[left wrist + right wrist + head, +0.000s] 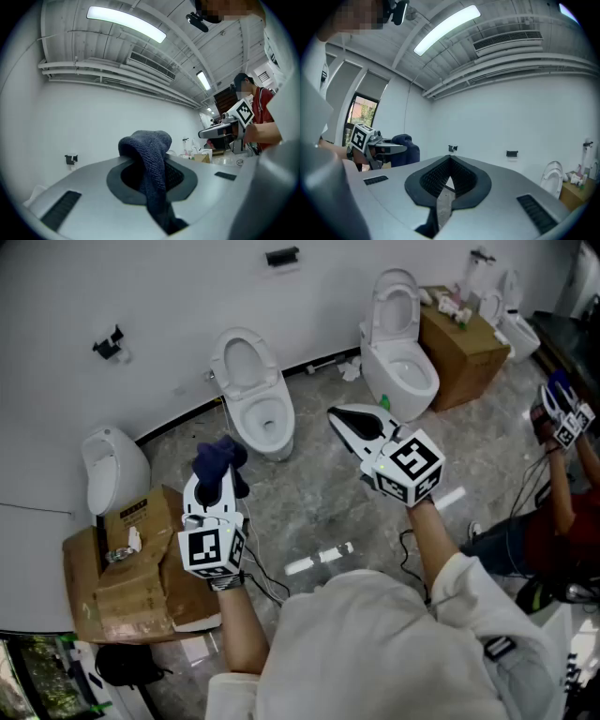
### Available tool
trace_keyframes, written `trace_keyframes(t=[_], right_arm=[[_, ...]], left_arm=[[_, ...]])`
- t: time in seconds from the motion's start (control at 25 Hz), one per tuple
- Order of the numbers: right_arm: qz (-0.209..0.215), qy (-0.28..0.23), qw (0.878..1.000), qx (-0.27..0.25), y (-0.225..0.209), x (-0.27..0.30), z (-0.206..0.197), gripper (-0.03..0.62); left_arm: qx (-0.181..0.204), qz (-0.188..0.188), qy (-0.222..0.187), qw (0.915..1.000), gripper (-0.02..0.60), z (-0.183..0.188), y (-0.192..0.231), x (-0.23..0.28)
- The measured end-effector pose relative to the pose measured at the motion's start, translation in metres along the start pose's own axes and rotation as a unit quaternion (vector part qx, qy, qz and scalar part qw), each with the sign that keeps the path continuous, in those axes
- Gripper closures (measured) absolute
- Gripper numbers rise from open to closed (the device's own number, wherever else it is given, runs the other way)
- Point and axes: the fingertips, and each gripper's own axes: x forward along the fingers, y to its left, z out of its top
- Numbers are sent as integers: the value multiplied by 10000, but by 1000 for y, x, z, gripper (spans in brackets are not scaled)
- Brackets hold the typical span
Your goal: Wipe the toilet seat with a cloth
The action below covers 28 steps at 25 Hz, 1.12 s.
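left tool (pixel 210 476) is grasping a dark blue knit cloth (pixel 221 459). in the left gripper view the cloth is pinched betw the jaws, bunched over the tips & trailing down toward the camera. the tool is held level in the air over the grey marbled floor (pixel 309 512).

right tool (pixel 339 416) sits at approx 3 o'clock of the left one, well apart, clenched w/ nothing in it. the right gripper view shows its jaw tips meeting, bare.

nearest toilet (pixel 255 399) is white, against the wall at 12 o'clock of the cloth, lid raised. can't tell if the seat ring is up w/ it. the cloth is near the bowl, not touching.

2nd white toilet (pixel 400 351) is at 1 o'clock of the right tool, lid up too. a cardboard box (pixel 464 357) stands just beside it at its 3 o'clock, w/ small items on top.

a white ceramic fixture (pixel 114 470), type unclear, is at 9 o'clock of the left tool. flattened cardboard (pixel 131 573) lies on the floor at its 7 o'clock.

another person (pixel 553 517) in red is at the 3 o'clock edge of the head view, holding up a similar marker-cube device (pixel 562 418).
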Motion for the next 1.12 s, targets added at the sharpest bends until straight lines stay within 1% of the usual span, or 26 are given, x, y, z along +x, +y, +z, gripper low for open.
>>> trace_keyframes(t=[0.2,0.36,0.52,0.8,0.96,1.12], right_arm=[[62,-87,9999,28,2,3,-1,566],[-5,-150,9999,-25,-2,-6,2,566],[149,-209,9996,86,-7,-6,2,566],[318,-114,9993,189,-35,-16,-9,566],[386,-57,9991,160,-50,-15,-14,566],[412,-41,9990,170,-58,-12,-21,566]], left_arm=[[44,15,8,10000,546,-3,-1,2],[40,-7,30,10000,546,-4,-12,5],[47,19,84,10000,546,-6,-15,10],[77,200,165,9996,546,-12,-33,22],[48,318,194,9993,546,-15,-38,32],[38,298,227,9993,546,-22,-40,43]])
